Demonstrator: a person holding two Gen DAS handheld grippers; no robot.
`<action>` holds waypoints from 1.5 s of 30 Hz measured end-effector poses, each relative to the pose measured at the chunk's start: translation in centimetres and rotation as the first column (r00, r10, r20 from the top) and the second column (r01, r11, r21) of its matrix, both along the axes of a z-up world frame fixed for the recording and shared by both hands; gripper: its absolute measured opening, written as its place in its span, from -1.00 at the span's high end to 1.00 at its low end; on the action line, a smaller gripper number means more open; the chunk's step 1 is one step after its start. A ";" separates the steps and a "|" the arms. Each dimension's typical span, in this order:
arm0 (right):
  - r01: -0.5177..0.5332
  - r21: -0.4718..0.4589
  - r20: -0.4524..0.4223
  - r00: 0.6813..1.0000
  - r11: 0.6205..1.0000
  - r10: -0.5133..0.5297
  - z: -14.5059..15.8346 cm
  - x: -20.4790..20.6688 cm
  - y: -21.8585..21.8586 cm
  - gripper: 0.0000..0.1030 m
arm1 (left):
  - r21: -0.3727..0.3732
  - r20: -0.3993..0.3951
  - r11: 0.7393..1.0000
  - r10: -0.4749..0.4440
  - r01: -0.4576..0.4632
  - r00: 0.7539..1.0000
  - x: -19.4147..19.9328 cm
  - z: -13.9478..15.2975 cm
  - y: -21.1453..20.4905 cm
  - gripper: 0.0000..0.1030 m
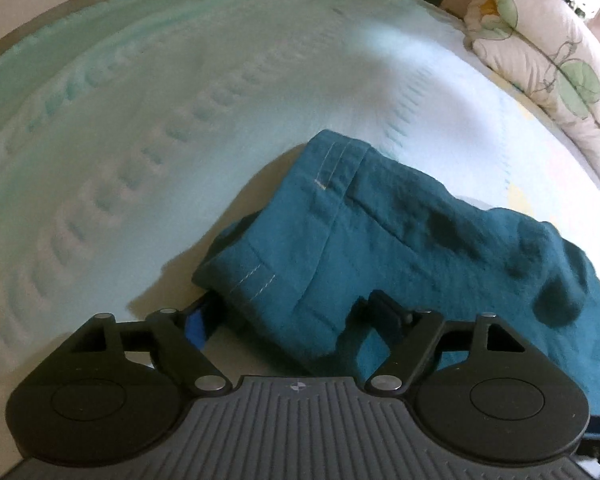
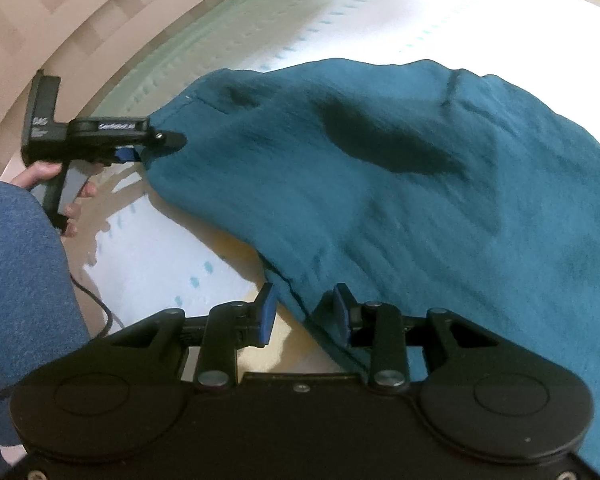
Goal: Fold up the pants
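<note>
Teal pants (image 1: pixel 380 240) lie bunched on a pale green bed sheet (image 1: pixel 140 120). In the left wrist view the hem with white stitching drapes over my left gripper (image 1: pixel 296 312), whose jaws stand wide apart with cloth between them. In the right wrist view the pants (image 2: pixel 420 184) spread from the middle to the right. My right gripper (image 2: pixel 304 312) is open, its blue pads on either side of the near cloth edge. The left gripper (image 2: pixel 156 148) shows at the left of that view, at a corner of the pants; cloth hides its tips.
A floral pillow (image 1: pixel 548 60) lies at the back right of the bed. The sheet (image 2: pixel 172 264) shows at the near left. The person's blue-clad leg (image 2: pixel 20 272) and a black cable (image 2: pixel 96 304) are at the left. A beige wall (image 2: pixel 40 20) runs behind the bed.
</note>
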State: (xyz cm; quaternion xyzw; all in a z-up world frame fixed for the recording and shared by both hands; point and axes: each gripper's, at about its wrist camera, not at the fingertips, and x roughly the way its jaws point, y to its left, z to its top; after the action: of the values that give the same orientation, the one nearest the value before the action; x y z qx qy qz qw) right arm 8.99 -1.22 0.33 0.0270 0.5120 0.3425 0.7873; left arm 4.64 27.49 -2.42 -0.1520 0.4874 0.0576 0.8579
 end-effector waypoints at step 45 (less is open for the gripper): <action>0.333 0.012 0.085 0.939 0.943 -0.333 -2.3 15.3 6.2 0.37 | 0.048 -0.034 0.999 0.023 -0.021 0.999 0.5 1.2 1.5 0.59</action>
State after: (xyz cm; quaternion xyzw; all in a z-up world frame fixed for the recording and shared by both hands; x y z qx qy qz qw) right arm 24.25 5.00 -1.98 0.0975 0.4663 0.2045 0.8551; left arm 5.17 29.03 -1.20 -0.1358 0.4988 0.0812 0.8521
